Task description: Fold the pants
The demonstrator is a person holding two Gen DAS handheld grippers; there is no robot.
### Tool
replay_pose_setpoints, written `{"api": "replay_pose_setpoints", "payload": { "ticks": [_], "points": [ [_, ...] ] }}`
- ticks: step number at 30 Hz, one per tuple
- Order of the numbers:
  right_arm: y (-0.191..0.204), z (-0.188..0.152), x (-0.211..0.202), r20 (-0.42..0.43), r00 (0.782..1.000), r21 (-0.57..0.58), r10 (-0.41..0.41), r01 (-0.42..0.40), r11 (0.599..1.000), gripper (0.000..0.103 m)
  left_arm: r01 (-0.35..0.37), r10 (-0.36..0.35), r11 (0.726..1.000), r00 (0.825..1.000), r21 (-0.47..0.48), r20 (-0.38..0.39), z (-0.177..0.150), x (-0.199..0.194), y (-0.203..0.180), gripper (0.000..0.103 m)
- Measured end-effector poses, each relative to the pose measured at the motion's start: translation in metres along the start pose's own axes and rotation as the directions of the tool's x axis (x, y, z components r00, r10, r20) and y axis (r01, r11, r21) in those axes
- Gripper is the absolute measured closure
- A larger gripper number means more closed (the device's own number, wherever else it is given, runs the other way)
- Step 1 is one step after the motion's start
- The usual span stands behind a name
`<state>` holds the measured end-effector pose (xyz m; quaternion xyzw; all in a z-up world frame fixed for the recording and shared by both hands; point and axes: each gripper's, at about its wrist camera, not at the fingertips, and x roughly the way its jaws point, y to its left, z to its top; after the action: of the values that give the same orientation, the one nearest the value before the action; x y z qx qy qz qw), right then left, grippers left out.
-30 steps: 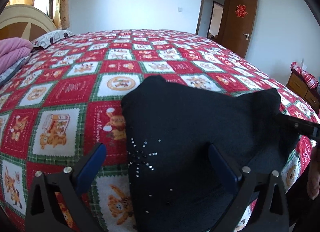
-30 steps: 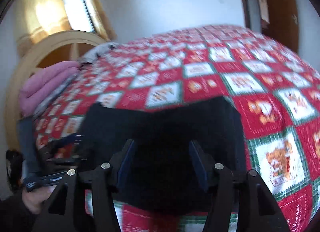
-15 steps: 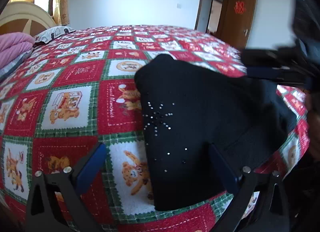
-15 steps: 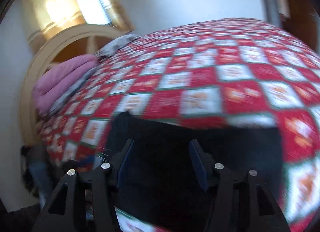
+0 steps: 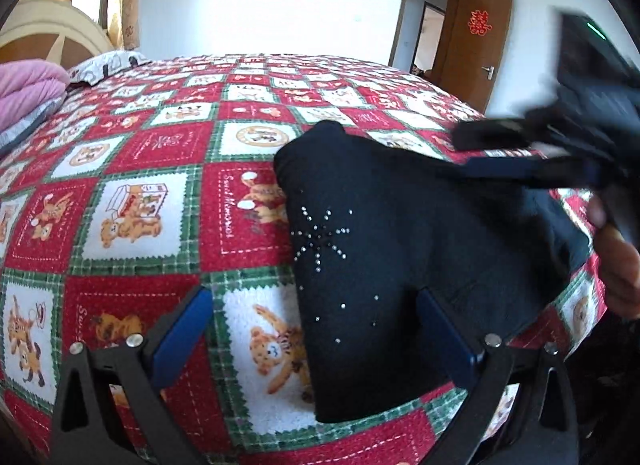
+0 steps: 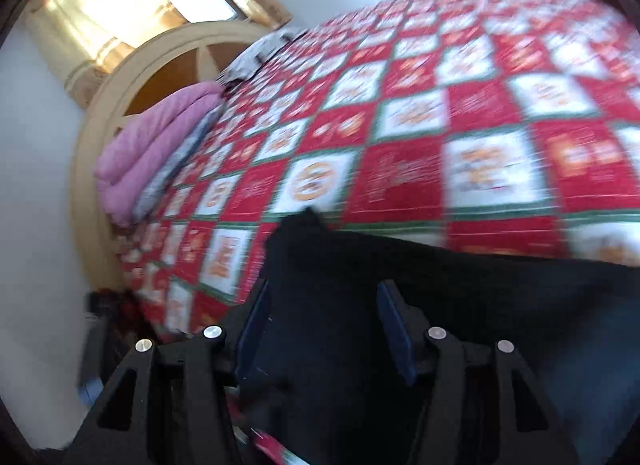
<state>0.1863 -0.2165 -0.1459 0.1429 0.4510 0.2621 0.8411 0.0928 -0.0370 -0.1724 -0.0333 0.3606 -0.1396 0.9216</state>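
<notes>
Right gripper (image 5: 520,157) swung up over pants (image 5: 400,249); both jaws wide, pants between, ungripped.

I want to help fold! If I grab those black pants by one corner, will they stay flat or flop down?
Probably flop: the black pants lie soft and rumpled on the bedspread, one edge sagging over its side. Likely light. The beads might snag.

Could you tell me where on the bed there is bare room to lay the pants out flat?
The quilt is bare left of the pants, across to the pink blanket, and beyond them toward the door. The near right edge is crowded: the pants, both tools and a hand.
</notes>
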Motion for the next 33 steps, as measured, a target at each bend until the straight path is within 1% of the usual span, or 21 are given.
{"api": "replay_pose_setpoints", "payload": {
  "ticks": [2,3,4,5,6,7,8,9,10,13,17,21,25,27,29,31,33],
  "points": [
    [-0.011,-0.010,-0.029,0.047,0.998,-0.005,-0.032,0.032,0.999,0.046,0.021,-0.021,1.000,1.000,-0.017,-0.006,0.004,0.000,0.000,0.000],
    [-0.019,-0.014,-0.045,0.076,0.995,-0.012,-0.072,0.073,0.997,0.046,0.024,-0.025,0.999,1.000,-0.021,-0.011,0.006,0.001,0.000,0.000],
    [-0.025,-0.020,-0.061,0.108,0.986,-0.019,-0.130,0.133,0.991,0.046,0.023,-0.023,0.999,1.000,-0.023,-0.013,0.007,0.003,0.000,0.000],
    [-0.031,-0.024,-0.075,0.136,0.973,-0.024,-0.186,0.191,0.981,0.046,0.026,-0.027,0.999,1.000,-0.027,-0.013,0.009,0.004,-0.001,0.000],
    [-0.039,-0.030,-0.089,0.167,0.954,-0.025,-0.249,0.257,0.966,0.046,0.031,-0.031,0.999,0.999,-0.030,-0.014,0.011,0.005,-0.002,0.000],
    [-0.046,-0.033,-0.099,0.188,0.937,-0.020,-0.294,0.302,0.953,0.046,0.031,-0.032,0.999,0.999,-0.031,-0.017,0.012,0.007,-0.002,0.000],
    [-0.056,-0.039,-0.110,0.207,0.919,0.001,-0.337,0.344,0.939,0.044,0.032,-0.032,0.999,0.999,-0.030,-0.019,0.013,0.008,-0.004,0.000],
    [-0.065,-0.042,-0.114,0.210,0.912,0.021,-0.353,0.357,0.934,0.041,0.030,-0.031,0.999,0.999,-0.024,-0.020,0.015,0.010,-0.006,0.000],
    [-0.076,-0.045,-0.119,0.205,0.909,0.051,-0.363,0.360,0.931,0.041,0.028,-0.028,0.999,0.999,-0.018,-0.021,0.016,0.012,-0.007,0.000],
    [-0.104,-0.050,-0.120,0.186,0.911,0.126,-0.368,0.349,0.929,0.041,0.027,-0.027,1.000,0.999,-0.003,-0.027,0.019,0.016,-0.010,0.000],
    [-0.125,-0.055,-0.111,0.154,0.928,0.182,-0.339,0.311,0.933,0.041,0.036,-0.036,0.999,0.999,0.002,-0.033,0.022,0.020,-0.011,0.000],
    [-0.126,-0.061,-0.101,0.147,0.936,0.177,-0.320,0.293,0.939,0.041,0.037,-0.036,0.999,0.999,0.004,-0.029,0.025,0.025,-0.013,0.000],
    [-0.126,-0.064,-0.097,0.166,0.934,0.180,-0.317,0.287,0.941,0.039,0.034,-0.033,0.999,0.999,0.012,-0.021,0.027,0.028,-0.014,0.000],
    [-0.123,-0.066,-0.093,0.168,0.931,0.156,-0.325,0.301,0.941,0.039,0.040,-0.040,0.999,0.999,0.012,-0.027,0.029,0.031,-0.014,0.000],
    [-0.121,-0.066,-0.091,0.162,0.934,0.145,-0.319,0.297,0.944,0.039,0.048,-0.048,0.999,0.998,0.019,-0.037,0.030,0.030,-0.014,0.000],
    [-0.122,-0.066,-0.092,0.152,0.943,0.152,-0.295,0.273,0.950,0.039,0.066,-0.065,0.998,0.997,0.012,-0.037,0.030,0.030,-0.013,0.001],
    [-0.122,-0.068,-0.092,0.150,0.946,0.148,-0.287,0.266,0.953,0.044,0.079,-0.078,0.997,0.997,0.015,-0.026,0.029,0.028,-0.013,0.005]
  ]
}}
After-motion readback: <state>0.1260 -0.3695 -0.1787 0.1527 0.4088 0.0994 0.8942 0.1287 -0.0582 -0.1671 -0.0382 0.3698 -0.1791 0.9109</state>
